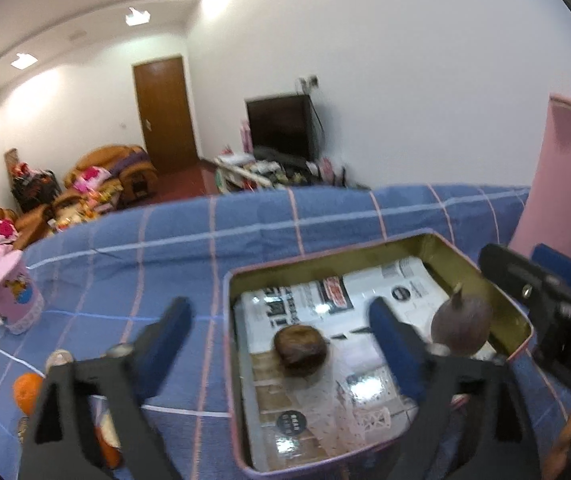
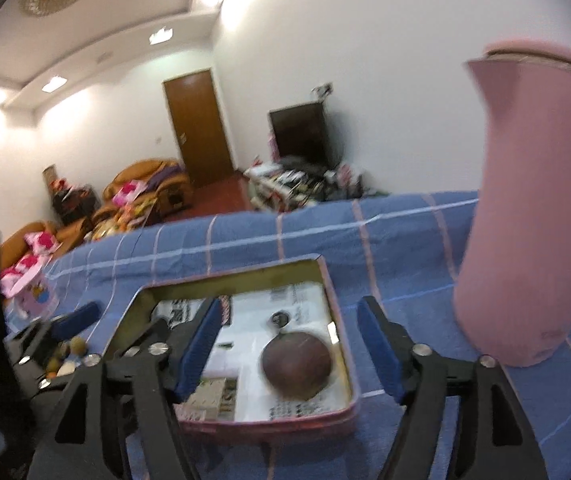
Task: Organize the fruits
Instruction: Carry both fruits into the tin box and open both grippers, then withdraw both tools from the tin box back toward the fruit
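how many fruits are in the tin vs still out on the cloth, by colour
In the tin:
brown round fruit: 1
purple-brown fruit with stem: 1
On the blue cloth:
orange fruit: 1 clearly seen; others beside it are hidden by the left gripper or too blurred to count.
Total clearly seen: 3

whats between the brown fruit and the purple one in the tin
No other fruit: in the left wrist view only the printed paper lining shows between the brown fruit and the purple fruit, with the left gripper's blue finger crossing in front.
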### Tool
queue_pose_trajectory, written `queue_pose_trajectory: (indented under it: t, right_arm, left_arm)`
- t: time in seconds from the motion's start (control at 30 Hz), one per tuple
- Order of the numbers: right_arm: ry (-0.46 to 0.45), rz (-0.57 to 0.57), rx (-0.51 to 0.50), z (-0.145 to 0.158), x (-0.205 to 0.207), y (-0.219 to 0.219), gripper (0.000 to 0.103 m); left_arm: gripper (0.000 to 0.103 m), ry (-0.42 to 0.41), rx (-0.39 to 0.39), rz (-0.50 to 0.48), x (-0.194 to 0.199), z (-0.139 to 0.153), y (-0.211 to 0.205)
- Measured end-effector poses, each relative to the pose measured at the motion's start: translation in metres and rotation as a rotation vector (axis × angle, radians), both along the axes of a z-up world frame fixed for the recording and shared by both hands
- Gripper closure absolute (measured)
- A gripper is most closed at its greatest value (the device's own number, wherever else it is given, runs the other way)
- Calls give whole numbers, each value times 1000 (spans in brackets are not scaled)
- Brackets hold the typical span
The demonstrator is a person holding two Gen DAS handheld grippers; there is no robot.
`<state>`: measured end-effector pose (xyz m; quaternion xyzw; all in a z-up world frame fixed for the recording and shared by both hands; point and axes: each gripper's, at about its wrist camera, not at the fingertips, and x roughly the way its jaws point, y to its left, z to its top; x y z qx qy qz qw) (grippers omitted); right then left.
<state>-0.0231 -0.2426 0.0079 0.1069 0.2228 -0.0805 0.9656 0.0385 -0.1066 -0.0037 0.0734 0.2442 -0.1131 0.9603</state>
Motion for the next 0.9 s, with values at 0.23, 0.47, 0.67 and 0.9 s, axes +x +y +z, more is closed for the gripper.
queue_pose_trajectory:
  t: [0.23, 0.47, 0.67, 0.9]
  right_arm:
    - [-77, -78, -44, 7, -10, -1, 24]
    - [-103, -83, -123, 5, -10, 8, 18]
    - [-137, -93, -184, 7, -19, 18, 18]
    - [-124, -99, -164, 5, -26, 24, 18]
  left_arm:
    - [0, -57, 21, -13, -10, 5, 2]
    - [0, -84, -10, 11, -18, 7, 15]
    - [0, -89, -7, 48, -25, 6, 29]
    - [0, -83, -27, 74, -29, 5, 48]
